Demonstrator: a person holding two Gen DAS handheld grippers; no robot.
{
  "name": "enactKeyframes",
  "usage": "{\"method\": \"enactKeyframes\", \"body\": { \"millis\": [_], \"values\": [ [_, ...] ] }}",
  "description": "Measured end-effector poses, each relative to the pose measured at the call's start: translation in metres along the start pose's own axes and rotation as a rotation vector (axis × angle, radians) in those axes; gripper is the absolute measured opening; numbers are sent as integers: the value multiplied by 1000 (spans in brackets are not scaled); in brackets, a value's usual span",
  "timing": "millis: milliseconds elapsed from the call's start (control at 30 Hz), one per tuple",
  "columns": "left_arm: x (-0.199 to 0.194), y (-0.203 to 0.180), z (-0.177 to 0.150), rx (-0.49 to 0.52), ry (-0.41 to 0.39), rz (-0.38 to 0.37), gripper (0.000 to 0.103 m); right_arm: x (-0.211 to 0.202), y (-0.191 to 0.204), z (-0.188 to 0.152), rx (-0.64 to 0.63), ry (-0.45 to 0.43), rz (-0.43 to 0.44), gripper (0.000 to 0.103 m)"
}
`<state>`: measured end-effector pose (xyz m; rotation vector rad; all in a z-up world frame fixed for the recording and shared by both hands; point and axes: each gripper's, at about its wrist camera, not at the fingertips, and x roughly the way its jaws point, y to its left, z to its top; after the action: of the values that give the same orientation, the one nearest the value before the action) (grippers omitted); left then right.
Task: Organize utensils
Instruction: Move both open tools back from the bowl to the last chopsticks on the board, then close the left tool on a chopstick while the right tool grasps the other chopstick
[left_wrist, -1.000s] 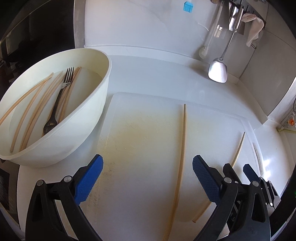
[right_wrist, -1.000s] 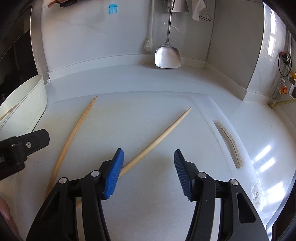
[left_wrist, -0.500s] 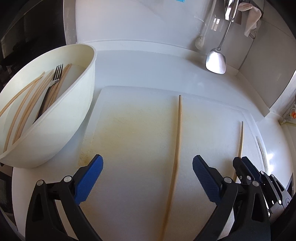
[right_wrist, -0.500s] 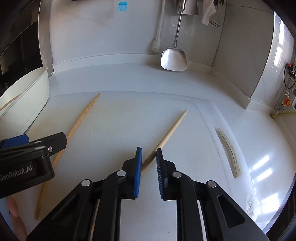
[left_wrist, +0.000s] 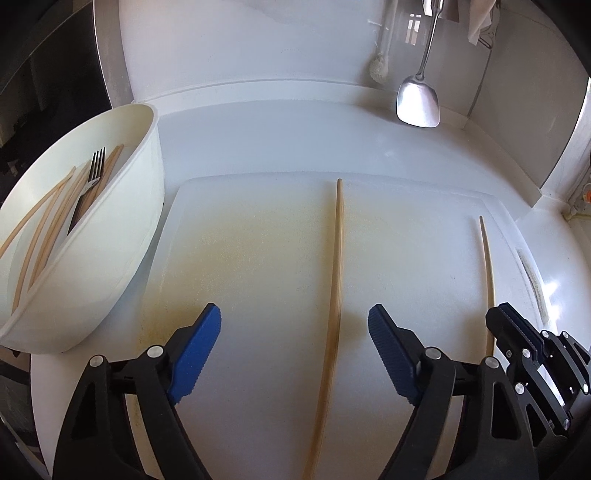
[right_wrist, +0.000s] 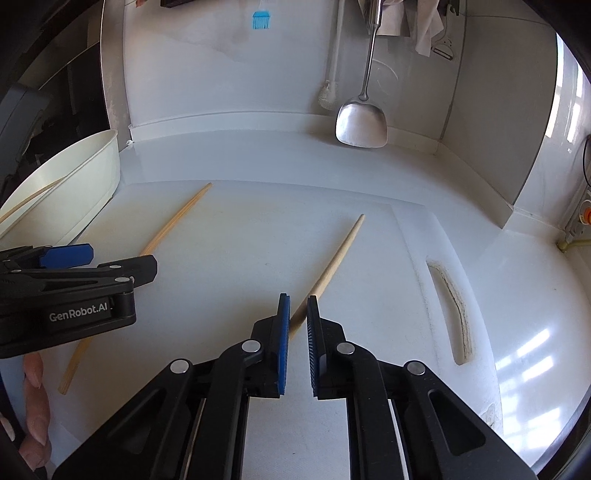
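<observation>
Two wooden chopsticks lie on a white cutting board (left_wrist: 240, 258). One chopstick (left_wrist: 334, 295) runs between the blue pads of my open left gripper (left_wrist: 291, 343); it also shows in the right wrist view (right_wrist: 173, 225). My right gripper (right_wrist: 297, 321) is shut on the near end of the other chopstick (right_wrist: 336, 254), which also shows in the left wrist view (left_wrist: 487, 266). A white bowl (left_wrist: 122, 236) at the left holds several chopsticks and a dark fork (left_wrist: 90, 184).
A metal spatula (right_wrist: 362, 122) and a white brush (right_wrist: 328, 96) hang against the back wall. A slot handle (right_wrist: 450, 310) marks the board's right end. The wall corner rises at the right. The left gripper body (right_wrist: 66, 295) shows in the right wrist view.
My right gripper has closed from wide open onto the right chopstick. My left gripper has shifted so the left chopstick lies between its open fingers.
</observation>
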<state>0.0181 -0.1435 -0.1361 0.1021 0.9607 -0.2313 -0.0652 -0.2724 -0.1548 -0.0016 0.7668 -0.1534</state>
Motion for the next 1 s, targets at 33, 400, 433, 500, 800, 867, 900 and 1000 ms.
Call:
{"method": "enactKeyframes", "body": {
  "millis": [33,400,433,500,800,867,900,1000],
  "values": [
    [0,-2,1,10,-3,9,74,0,1,0,0,0,-1,9],
    [-3,-15,5,56,-16,-31,28,2,3,0,56,9,-21,11],
    [-4,-16,5,59,-17,-36,21,2,3,0,60,11,-22,11],
    [-4,-19,4,66,-15,-49,9,2,4,1,60,18,-25,11],
    [-7,-13,-1,16,-8,-105,7,-1,-2,0,87,13,25,6],
    [-9,-10,-3,-9,1,-125,7,-4,-4,-1,101,9,42,6],
    [-10,-9,-3,-23,5,-135,7,-6,-5,-1,104,1,48,6],
    [-18,-6,-1,-45,-3,-141,7,-13,-7,4,106,-19,64,6]
  ]
}}
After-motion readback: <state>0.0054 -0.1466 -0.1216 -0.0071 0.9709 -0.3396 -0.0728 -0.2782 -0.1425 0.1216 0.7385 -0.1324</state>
